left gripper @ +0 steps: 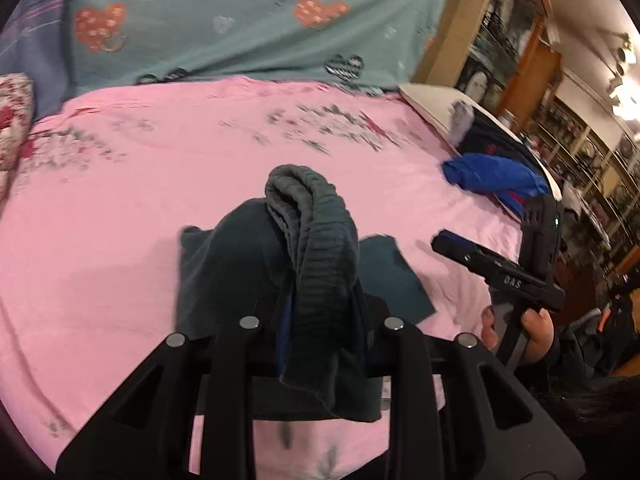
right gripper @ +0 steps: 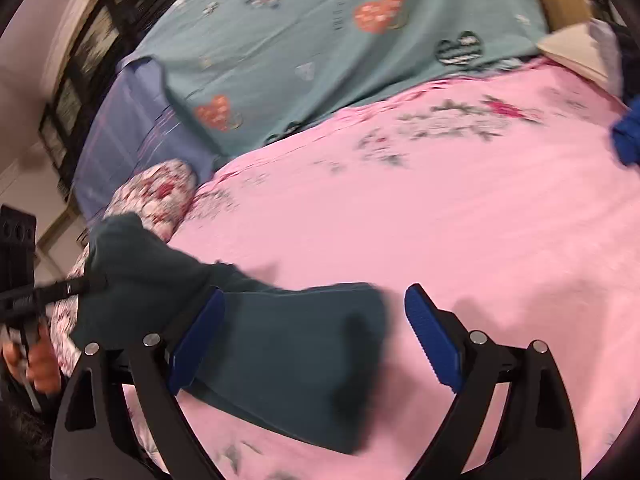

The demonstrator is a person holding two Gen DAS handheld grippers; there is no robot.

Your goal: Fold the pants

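Two grippers work over our pink floral bed sheet (left gripper: 168,208). Our left gripper (left gripper: 320,328) is clenched on the ribbed waistband of the dark teal knit pants (left gripper: 316,248), lifting that end above the sheet while the rest lies on the sheet below it. Our right gripper (right gripper: 312,340) is released, its blue pads (right gripper: 432,336) spread either side of the pants' lying part. A crumpled blue garment (left gripper: 492,176) lies at the sheet's far right edge.

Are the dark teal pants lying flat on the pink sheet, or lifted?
Partly lifted. The left tongs pinch the dark teal pants by their ribbed waistband, holding it up; the rest lies on the pink sheet.
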